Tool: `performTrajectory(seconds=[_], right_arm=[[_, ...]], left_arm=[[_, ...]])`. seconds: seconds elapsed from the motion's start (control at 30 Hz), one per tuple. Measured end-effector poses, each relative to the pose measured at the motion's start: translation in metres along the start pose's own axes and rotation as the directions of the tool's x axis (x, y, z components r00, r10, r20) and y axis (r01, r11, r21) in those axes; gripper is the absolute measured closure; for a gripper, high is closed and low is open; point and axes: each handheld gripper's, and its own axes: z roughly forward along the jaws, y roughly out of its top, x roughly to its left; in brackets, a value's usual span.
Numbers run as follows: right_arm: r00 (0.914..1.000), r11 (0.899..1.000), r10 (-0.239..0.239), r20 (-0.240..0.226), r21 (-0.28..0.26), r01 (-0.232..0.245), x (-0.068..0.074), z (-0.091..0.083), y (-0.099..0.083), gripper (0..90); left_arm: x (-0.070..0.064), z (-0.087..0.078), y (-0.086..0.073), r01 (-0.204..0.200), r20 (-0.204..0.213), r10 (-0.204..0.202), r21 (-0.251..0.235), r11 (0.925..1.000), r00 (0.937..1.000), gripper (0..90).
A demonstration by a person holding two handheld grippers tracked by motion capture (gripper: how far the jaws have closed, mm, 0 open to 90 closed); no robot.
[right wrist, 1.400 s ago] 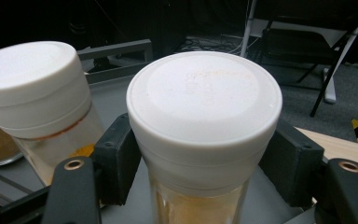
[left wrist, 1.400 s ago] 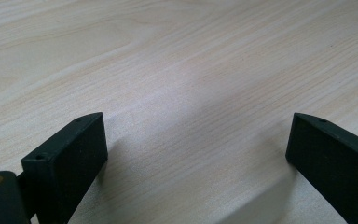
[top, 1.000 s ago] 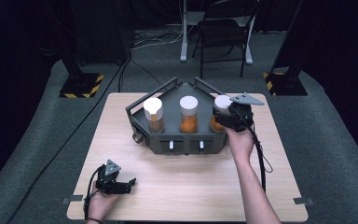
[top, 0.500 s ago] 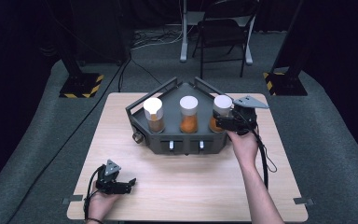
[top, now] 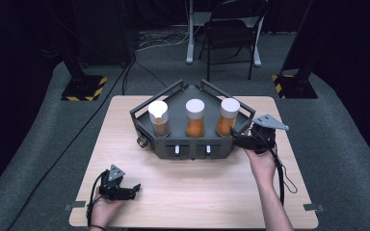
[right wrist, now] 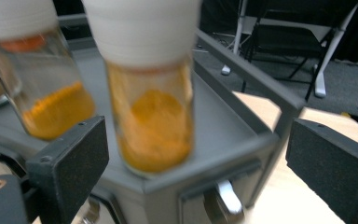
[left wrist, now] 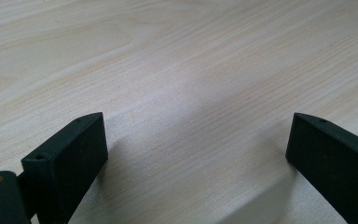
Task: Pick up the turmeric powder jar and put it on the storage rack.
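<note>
The right gripper (top: 238,139) is held at the right front corner of the grey rack (top: 192,147), its jaws pointing left toward the right-hand jar (top: 228,117) and standing wide apart, gripping nothing; in the right gripper view that jar (right wrist: 150,98), white-capped and part full of orange powder, stands upright on the rack (right wrist: 223,158) between the two jaws and beyond their tips, nearer the left jaw, untouched; the middle jar (right wrist: 37,79) shows at the left of that view, behind the left jaw. The left gripper (top: 132,189) lies low at the near left of the wooden table (top: 212,192), well apart from the rack; its jaws are spread wide over bare wood (left wrist: 182,93), holding nothing.
</note>
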Motion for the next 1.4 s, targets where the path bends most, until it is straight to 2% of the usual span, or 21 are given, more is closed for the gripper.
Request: performTrajectory(seconds=[0.5, 0.83, 1.1, 1.4], right_arm=[[0.9968, 0.997, 0.072, 0.035, 0.018, -0.072, -0.024, -0.011, -0.066, 3.5], [0.993, 0.992, 0.108, 0.048, 0.063, -0.111, -0.033, -0.014, -0.104, 3.4], [0.9904, 0.985, 0.127, 0.053, 0.111, -0.133, -0.04, -0.013, -0.124, 3.0], [0.9896, 0.978, 0.133, 0.055, 0.154, -0.14, -0.041, -0.012, -0.135, 3.0]], left_arm=[[0.0, 0.0, 0.0, 0.002, -0.002, -0.002, -0.001, 1.0, 1.0, 5.4], [0.0, 0.0, 0.0, 0.001, -0.002, -0.001, 0.0, 1.0, 1.0, 5.4], [0.0, 0.0, 0.0, 0.001, -0.002, -0.001, -0.001, 1.0, 1.0, 5.4], [0.0, 0.0, 0.0, 0.002, -0.002, -0.002, -0.001, 1.0, 1.0, 5.4]])
